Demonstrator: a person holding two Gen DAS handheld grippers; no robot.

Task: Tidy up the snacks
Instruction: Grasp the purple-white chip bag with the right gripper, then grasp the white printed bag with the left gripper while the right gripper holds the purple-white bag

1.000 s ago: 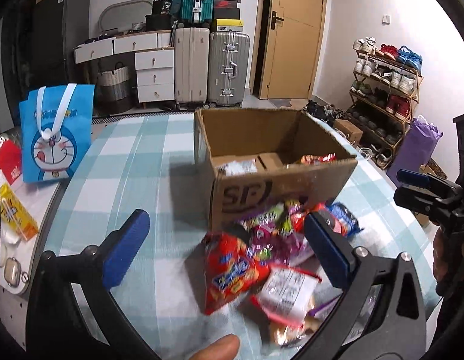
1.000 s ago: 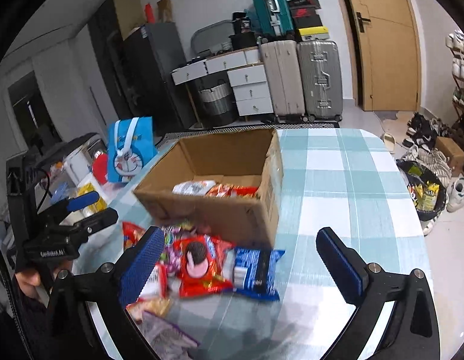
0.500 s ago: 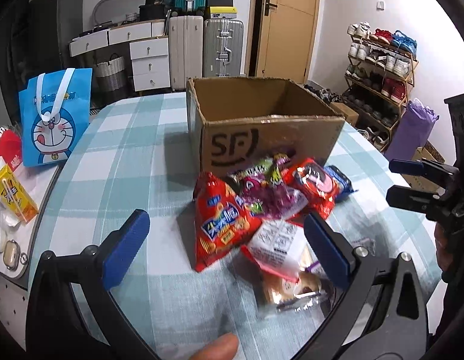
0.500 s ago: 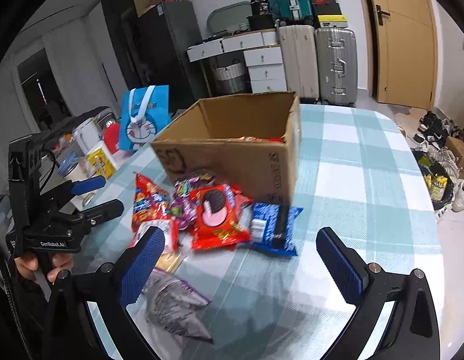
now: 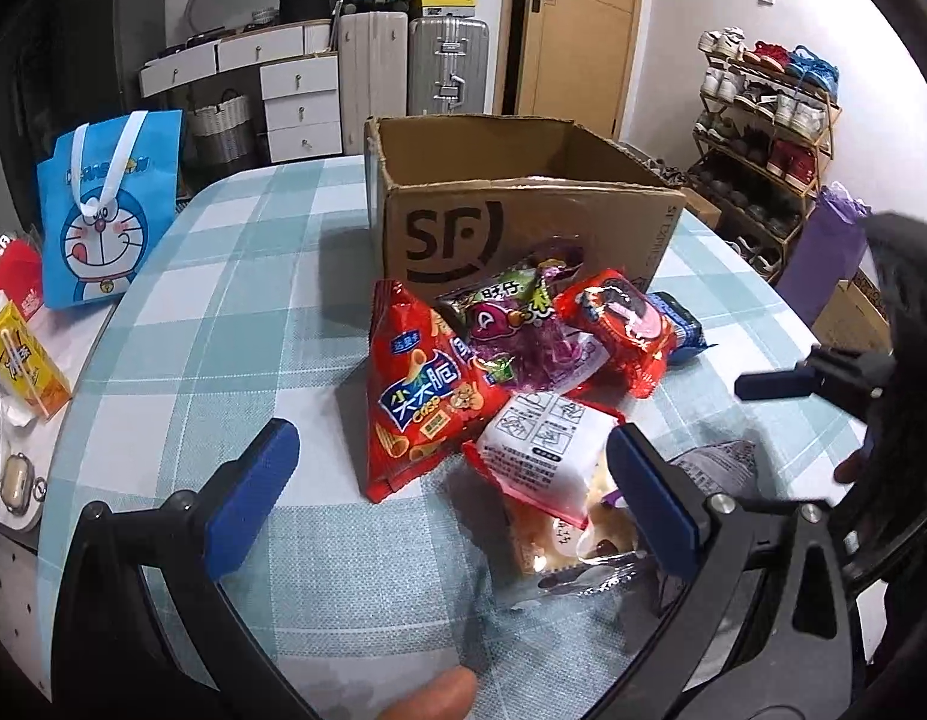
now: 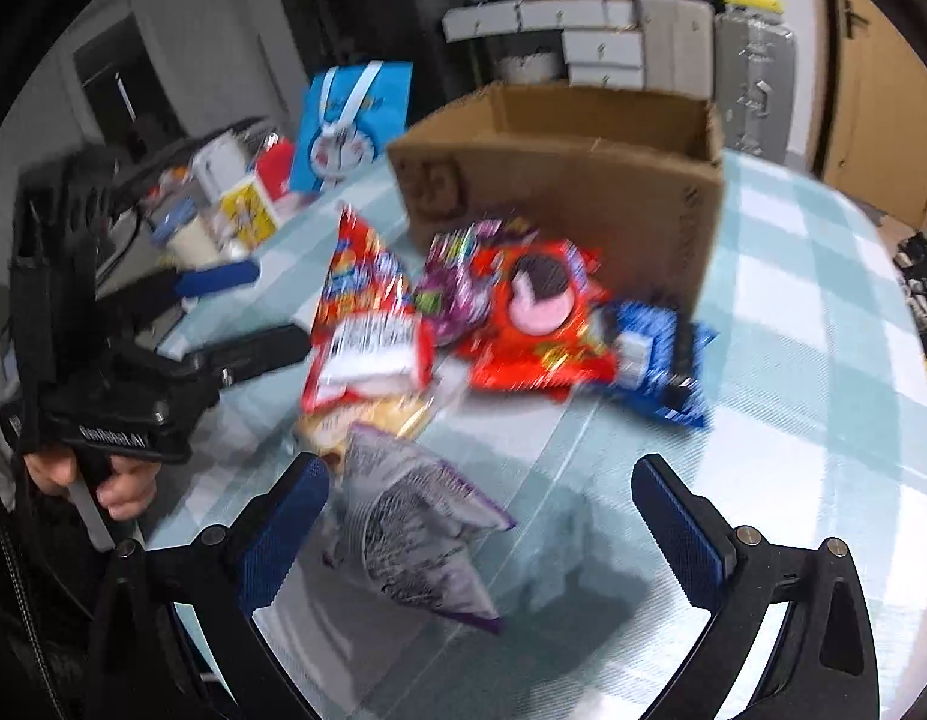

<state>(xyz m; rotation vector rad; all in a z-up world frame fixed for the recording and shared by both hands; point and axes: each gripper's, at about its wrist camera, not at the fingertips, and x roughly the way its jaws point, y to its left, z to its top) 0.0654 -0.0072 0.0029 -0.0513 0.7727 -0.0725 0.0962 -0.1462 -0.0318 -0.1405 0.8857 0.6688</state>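
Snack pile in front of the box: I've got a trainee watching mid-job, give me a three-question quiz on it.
1. True or false: the left hand-held gripper holds a snack.
2. Which packet lies nearest the right hand-held gripper? A. blue cookie packet B. silver and purple bag C. red chip bag
3. What letters are printed on the cardboard box?

Key: 1 false, it is open and empty. 2 B. 3 SF.
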